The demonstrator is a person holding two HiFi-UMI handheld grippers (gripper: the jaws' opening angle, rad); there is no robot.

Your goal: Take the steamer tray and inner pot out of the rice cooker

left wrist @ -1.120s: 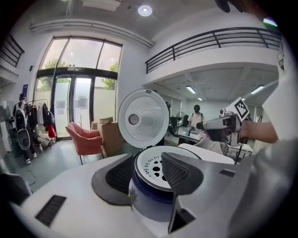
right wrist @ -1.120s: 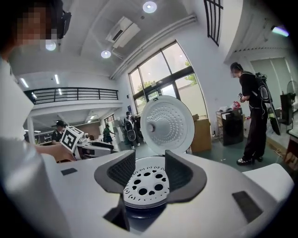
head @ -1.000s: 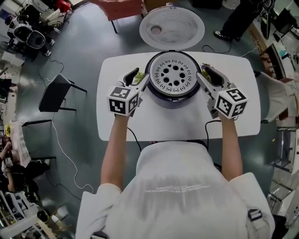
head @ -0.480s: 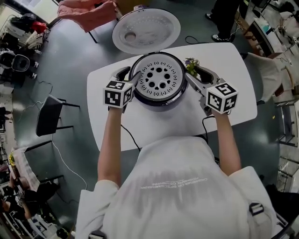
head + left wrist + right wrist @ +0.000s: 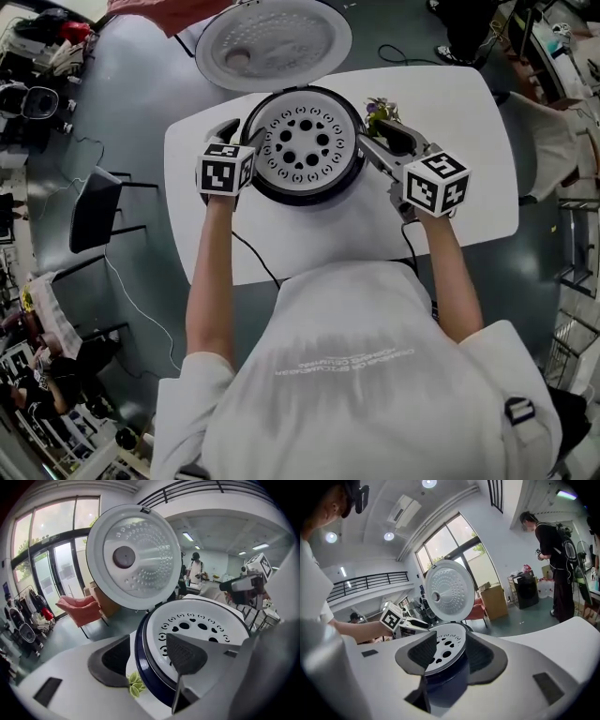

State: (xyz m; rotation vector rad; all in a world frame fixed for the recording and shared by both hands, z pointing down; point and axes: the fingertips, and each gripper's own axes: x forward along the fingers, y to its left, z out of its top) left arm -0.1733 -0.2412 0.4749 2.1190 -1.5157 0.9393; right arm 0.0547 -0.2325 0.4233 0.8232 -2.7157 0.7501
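In rice cooker [image 5: 272, 190] | round white perforated steamer tray [image 5: 302, 143] | dimpled lid [image 5: 272, 42]

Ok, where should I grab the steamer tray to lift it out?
Take the steamer tray by its rim, at opposite sides, coming down from left and right: it lies level in the rice cooker, round, with no handle showing.

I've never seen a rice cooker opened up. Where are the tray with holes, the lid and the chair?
tray with holes [image 5: 277, 122]: head view, its white top face, left part.
lid [image 5: 277, 42]: head view, middle of its inner face.
chair [image 5: 94, 211]: head view, its dark seat.
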